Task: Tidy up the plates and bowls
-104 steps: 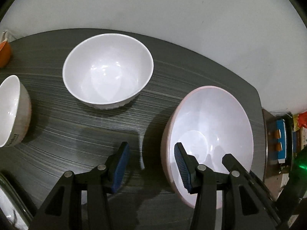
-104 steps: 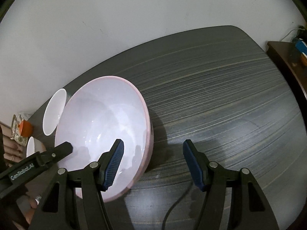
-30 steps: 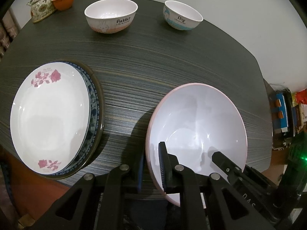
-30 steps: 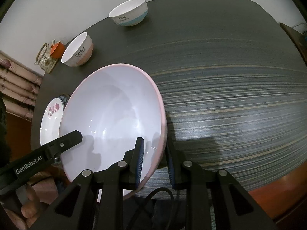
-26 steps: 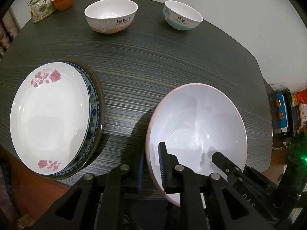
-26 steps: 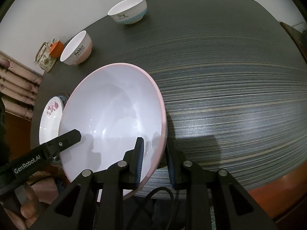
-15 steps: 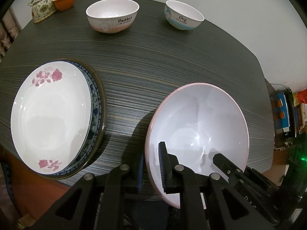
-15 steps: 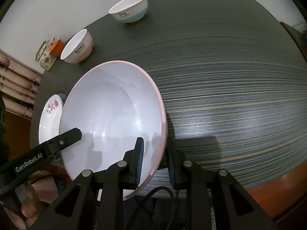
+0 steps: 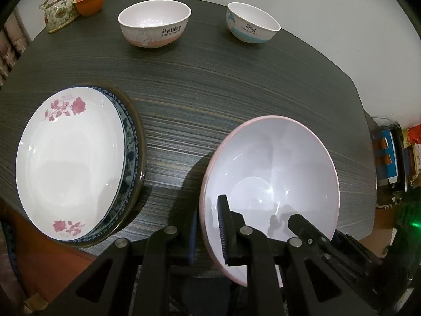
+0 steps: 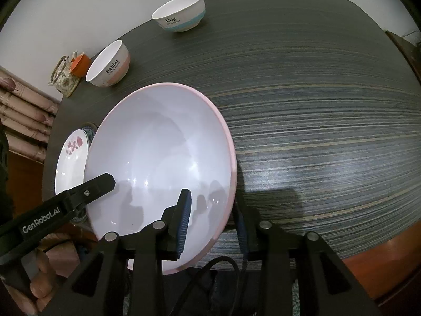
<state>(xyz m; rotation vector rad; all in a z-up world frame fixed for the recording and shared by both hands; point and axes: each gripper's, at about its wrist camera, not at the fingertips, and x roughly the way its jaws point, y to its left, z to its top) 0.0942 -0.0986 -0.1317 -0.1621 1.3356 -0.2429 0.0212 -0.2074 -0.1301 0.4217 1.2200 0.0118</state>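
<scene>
Pink-rimmed and shiny white inside, the big bowl (image 9: 271,173) sat at the near edge of the dark striped bench (image 9: 210,79), just beside the stack of plates (image 9: 71,163). You held it from both sides. Your left tongs (image 9: 206,233) were clamped on the near left part of its rim, one pad inside and one outside. Your right tongs (image 10: 213,223) sat across the near right part of the rim, and their jaws were opening, with the wall of the bowl between them and a gap showing at the inside pad.

That bowl looked hard and glossy, so I think it would slip if the pads pinched only the very lip. It also looked like it could chip or break if it dropped. It was wide, so it would likely feel heavy and tip when held from one side. A good hold would be deep over the rim, with a pad flat on each face of the wall.

Two small bowls stood far back: the Rabbit bowl (image 9: 154,23) and the Dog bowl (image 9: 252,23), apart from each other. A teapot (image 9: 59,9) and an orange cup (image 9: 89,1) stood in the far corner, touching.
</scene>
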